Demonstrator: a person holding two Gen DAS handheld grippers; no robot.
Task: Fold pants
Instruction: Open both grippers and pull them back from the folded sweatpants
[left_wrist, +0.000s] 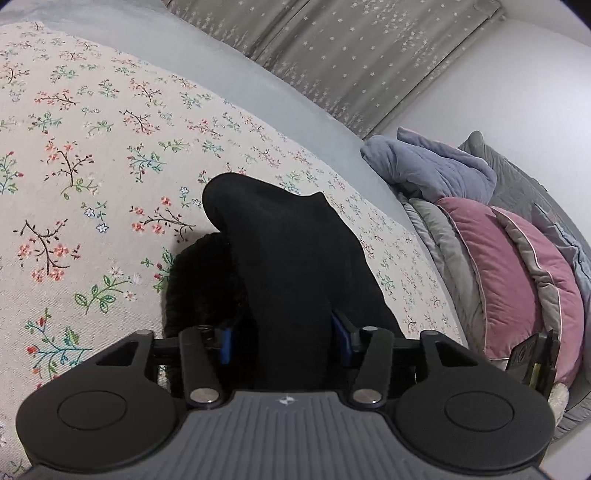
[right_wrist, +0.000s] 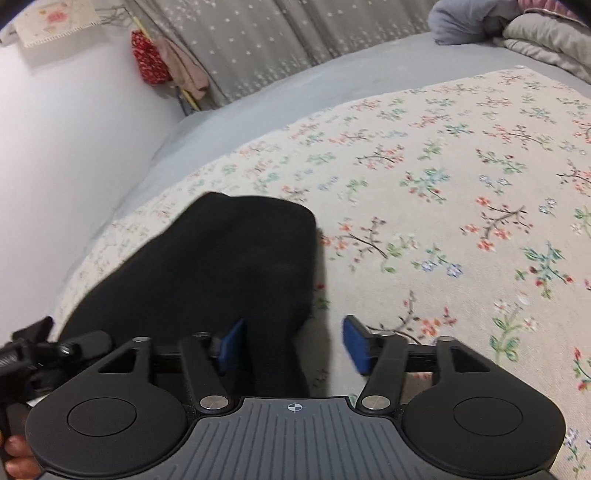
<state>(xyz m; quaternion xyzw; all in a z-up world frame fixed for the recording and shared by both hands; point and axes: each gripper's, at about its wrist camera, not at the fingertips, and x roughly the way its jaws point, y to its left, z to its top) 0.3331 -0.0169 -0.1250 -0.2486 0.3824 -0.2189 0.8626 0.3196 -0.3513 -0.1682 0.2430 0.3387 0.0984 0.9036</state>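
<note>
- The black pants (left_wrist: 280, 266) lay bunched up on a flowery cloth (left_wrist: 92, 177) spread over a bed with a grey sheet (left_wrist: 258, 85).
- The left gripper (left_wrist: 286, 338) had its jaws partly apart. A thick fold of the pants ran between the blue pads (left_wrist: 345, 338). The fold filled most of the gap, but I could not tell if the pads pressed on it.
- The right gripper (right_wrist: 293, 345) had its jaws apart too. The pants (right_wrist: 221, 266) sat by the left blue pad (right_wrist: 232, 345), and the other pad stood clear of them over the cloth.
- Pink pillows (left_wrist: 517, 280) and a blue blanket (left_wrist: 432, 170) were piled at the far end of the bed.
- Grey curtains (left_wrist: 351, 55) with small white flowers hung behind the bed.
</note>
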